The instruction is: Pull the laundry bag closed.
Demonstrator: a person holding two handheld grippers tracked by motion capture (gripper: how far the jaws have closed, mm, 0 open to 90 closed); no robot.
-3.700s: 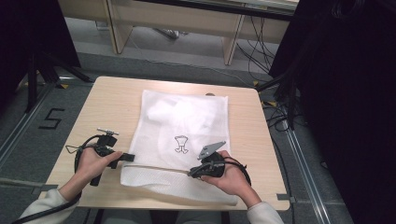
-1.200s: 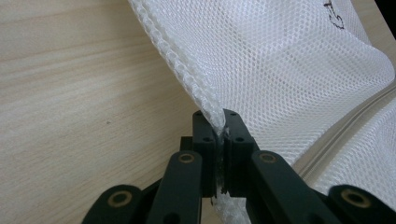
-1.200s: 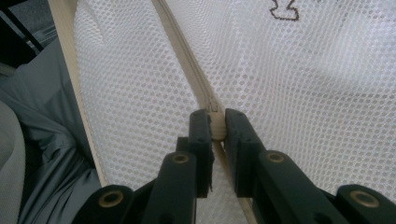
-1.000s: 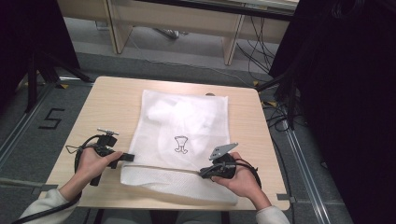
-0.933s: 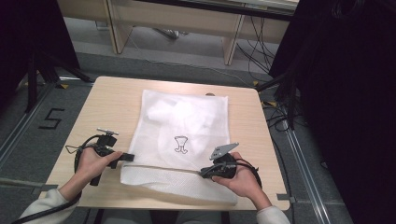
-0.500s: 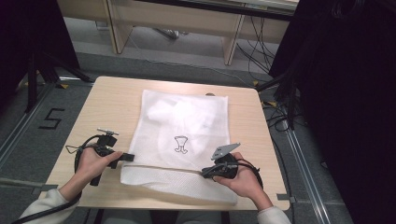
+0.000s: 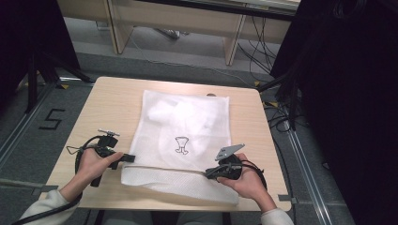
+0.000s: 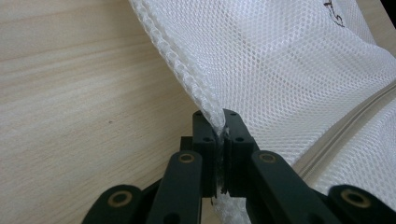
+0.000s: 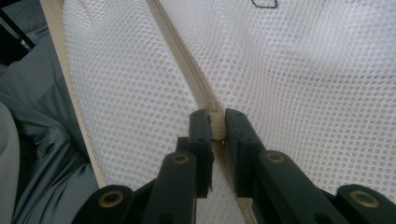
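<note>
A white mesh bag [image 7: 187, 122] with a small black print [image 7: 181, 144] lies flat on the wooden table [image 7: 108, 103]. A beige zipper [image 7: 169, 168] runs across its near end. At the bag's left edge, my left gripper [image 7: 130, 159] is shut on the mesh seam; in the left gripper view the jaws [image 8: 222, 123] pinch the folded edge of the mesh bag [image 8: 289, 60]. Toward the right end of the zipper, my right gripper [image 7: 208, 173] is shut on the zipper pull [image 9: 216, 128]. The zipper [image 9: 182, 56] stretches away ahead of that right gripper [image 9: 217, 123].
The bag's near hem lies close to the table's front edge [image 7: 178, 206]. The person's grey trousers [image 9: 42, 140] show below that edge. A floor mark "5" [image 7: 50, 119] is at the left; cables [image 7: 277, 117] and a dark curtain [image 7: 347, 93] stand at the right.
Since the earliest frame my right gripper has shifted a little to the right along the zipper. Over the last second neither hand has moved.
</note>
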